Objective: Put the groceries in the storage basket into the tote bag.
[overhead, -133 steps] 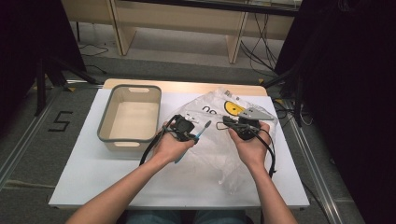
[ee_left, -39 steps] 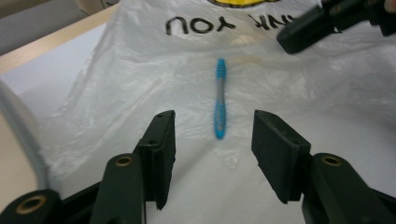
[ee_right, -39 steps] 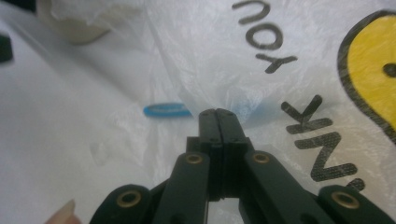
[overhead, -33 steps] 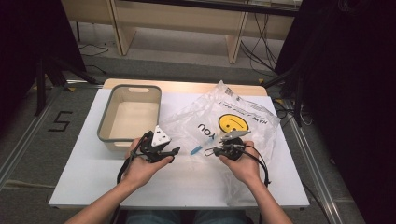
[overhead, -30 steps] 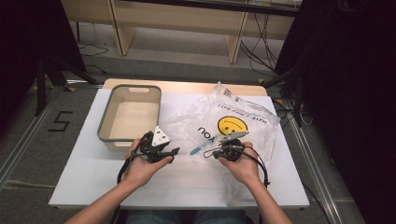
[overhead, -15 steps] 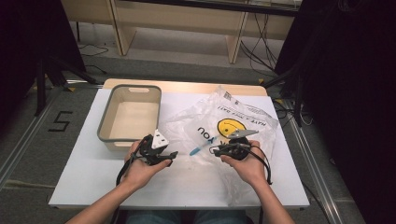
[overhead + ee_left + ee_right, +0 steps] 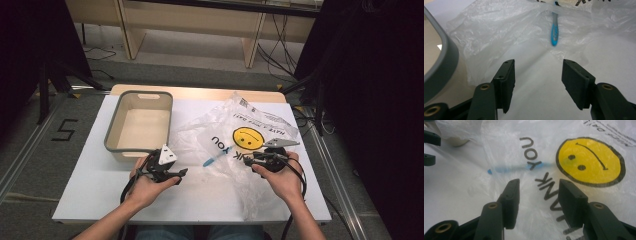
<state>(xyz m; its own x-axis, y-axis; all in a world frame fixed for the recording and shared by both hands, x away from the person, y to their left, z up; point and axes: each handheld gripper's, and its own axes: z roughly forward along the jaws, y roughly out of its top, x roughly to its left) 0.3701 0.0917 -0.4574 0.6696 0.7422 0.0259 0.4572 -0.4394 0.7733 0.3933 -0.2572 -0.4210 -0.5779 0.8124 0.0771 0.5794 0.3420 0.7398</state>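
Where crinkled clear bag (image 7: pixel 235 145) lies, slim blue pen (image 7: pixel 214 160)

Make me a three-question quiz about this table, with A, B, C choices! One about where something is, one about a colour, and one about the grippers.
1. Where does the blue pen lie?
A. in the tub
B. at the clear plastic bag, partly under its film
C. on the floor

2. What colour is the smiley face on the bag?
A. yellow
B. green
C. red

3. How do the jaws of the left gripper stand?
A. shut on the pen
B. shut on the bag
C. apart, holding nothing

Answers:
1 B, the bag's film covers its far end.
2 A, a yellow disc with black lines.
3 C, bare white table shows between them.
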